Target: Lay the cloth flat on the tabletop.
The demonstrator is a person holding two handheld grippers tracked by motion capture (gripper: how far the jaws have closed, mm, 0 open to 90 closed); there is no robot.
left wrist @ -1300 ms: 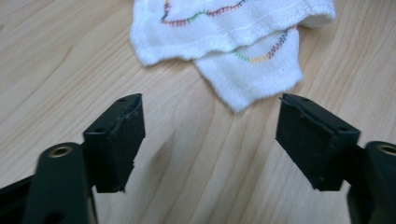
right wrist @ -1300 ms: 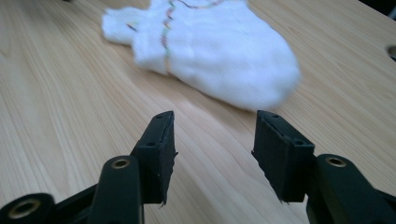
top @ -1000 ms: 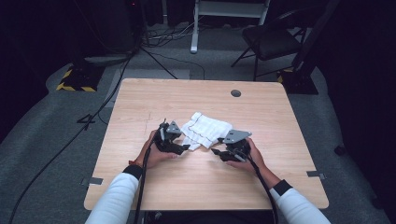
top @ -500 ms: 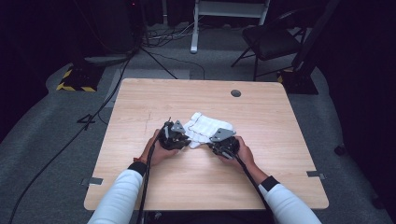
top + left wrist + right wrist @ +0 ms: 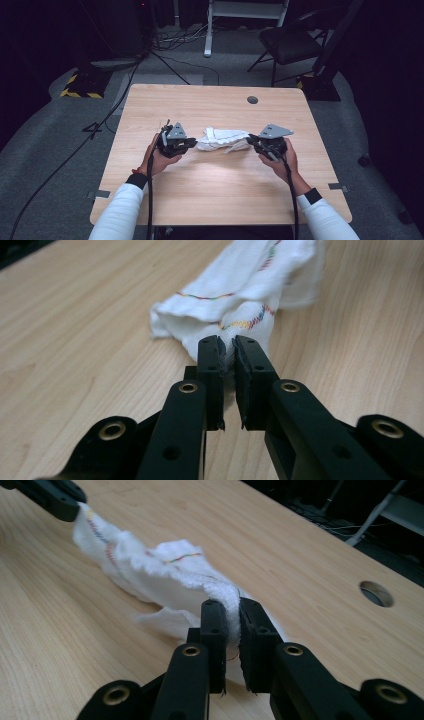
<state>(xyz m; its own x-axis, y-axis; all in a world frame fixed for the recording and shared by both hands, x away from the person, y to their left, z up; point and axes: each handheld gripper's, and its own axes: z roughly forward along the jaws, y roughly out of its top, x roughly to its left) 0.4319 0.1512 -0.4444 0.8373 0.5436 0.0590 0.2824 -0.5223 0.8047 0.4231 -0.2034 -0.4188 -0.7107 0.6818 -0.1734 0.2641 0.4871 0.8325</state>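
White cloth judged light, limp; pinched at opposite edges by left gripper and right gripper fingers, just closed.

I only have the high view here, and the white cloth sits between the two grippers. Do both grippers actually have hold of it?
Observer: Yes. In the left gripper view, the left gripper is shut on a bunched edge of the cloth.
Operator: And the right one?
Observer: In the right gripper view, the right gripper pinches a fluffy fold of the same cloth between its pads.
Operator: Is the cloth plain white?
Observer: No, thin multicoloured stitched lines run across it, plain in the left gripper view.
Operator: Is it off the table?
Observer: Partly. The pinched ends are raised, while its middle sags to the wooden table.
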